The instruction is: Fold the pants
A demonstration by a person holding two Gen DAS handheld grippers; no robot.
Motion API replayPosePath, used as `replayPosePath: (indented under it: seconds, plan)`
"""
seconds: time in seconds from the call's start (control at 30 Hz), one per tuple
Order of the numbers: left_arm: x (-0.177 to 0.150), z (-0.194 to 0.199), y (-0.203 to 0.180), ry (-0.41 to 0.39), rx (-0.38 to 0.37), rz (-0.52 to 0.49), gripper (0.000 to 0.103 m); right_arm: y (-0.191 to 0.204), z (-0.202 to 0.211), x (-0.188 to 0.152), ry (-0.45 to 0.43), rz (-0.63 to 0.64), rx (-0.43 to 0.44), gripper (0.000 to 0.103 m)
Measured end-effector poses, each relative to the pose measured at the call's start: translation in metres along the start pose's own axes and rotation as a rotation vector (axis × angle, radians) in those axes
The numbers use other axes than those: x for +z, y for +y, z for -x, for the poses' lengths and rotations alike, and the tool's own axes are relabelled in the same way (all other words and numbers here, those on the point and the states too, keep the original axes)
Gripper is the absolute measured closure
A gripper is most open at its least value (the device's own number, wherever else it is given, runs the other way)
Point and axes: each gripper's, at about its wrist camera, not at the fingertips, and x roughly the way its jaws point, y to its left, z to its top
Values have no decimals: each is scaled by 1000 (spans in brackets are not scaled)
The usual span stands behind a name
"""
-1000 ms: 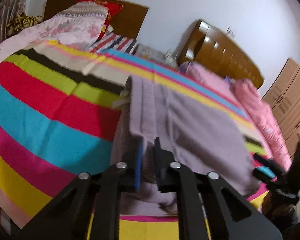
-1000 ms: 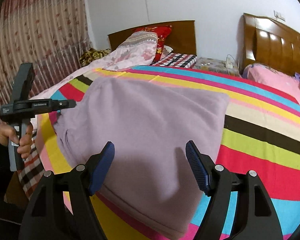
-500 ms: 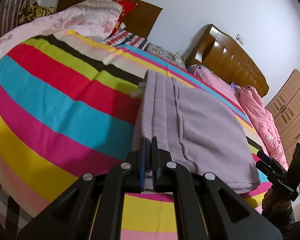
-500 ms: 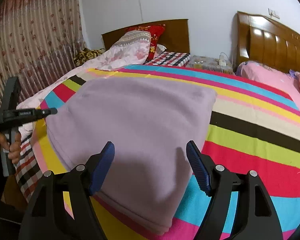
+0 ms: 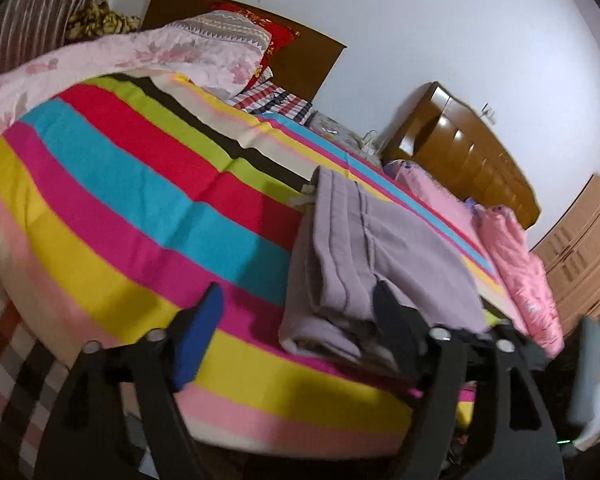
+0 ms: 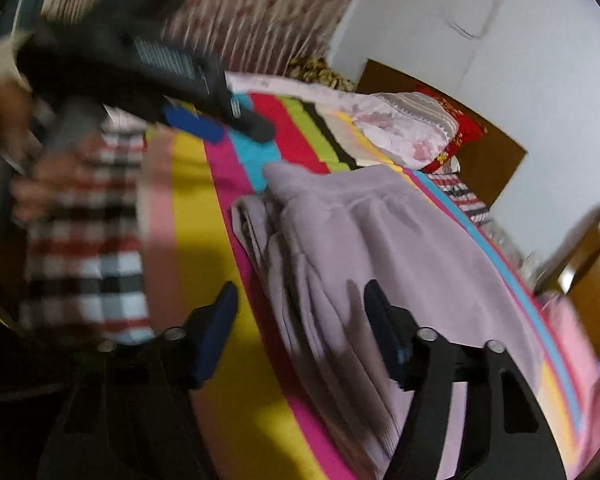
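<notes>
- Now the folded pants, a lilac stack, lie on the striped bedspread close to the near edge of the bed, layered edges facing that edge.
- In the left wrist view, the left gripper hovers low over the bedspread at the near left corner of the stack.
- Its jaws have just been opening and stand spread wide; the blue-padded finger is over the pink and yellow stripes, clear of the cloth, while the dark finger sits against the corner of the pants, and nothing is pinched between them.
- From the right wrist view, the right gripper is rolled sideways over the near edge of the stack, so the bed looks tilted and blurred.
- Its jaws have just been closing and stand partly apart; the left finger is over the yellow stripe and the right one over the lilac cloth, with the layered edge of the pants running between them, but the pads do not press on it.
- Also in that view, the left gripper shows at upper left, blurred, with a hand on its handle above a checked sheet.
- Beyond the pants, a pale floral quilt and a red pillow sit against a dark headboard.
- To the right stands a second, glossy wooden headboard with pink bedding in front of it.
</notes>
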Motion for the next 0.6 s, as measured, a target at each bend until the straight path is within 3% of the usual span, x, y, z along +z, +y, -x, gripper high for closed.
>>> replayPosePath:
  seconds: [0.03, 0.13, 0.23, 0.4, 0.53, 0.6]
  plan:
    - [-2, 1, 1, 8, -25, 12, 20, 2, -3, 0, 6, 25, -28, 75]
    - [-7, -2, 1, 48, -130, 51, 18, -15, 9, -2, -52, -76, 8, 86]
    - [-8, -18, -5, 110, -284, 108, 18, -37, 20, -5, -99, -195, 44, 87]
    - [4, -53, -7, 181, -432, 208, 16, -32, 19, -3, -100, -175, 36, 87]
    - [14, -76, -5, 220, -483, 268, 15, -34, 25, -5, -119, -191, 40, 87]
    - [20, -87, -7, 230, -495, 289, 19, -34, 24, -6, -115, -190, 45, 87]
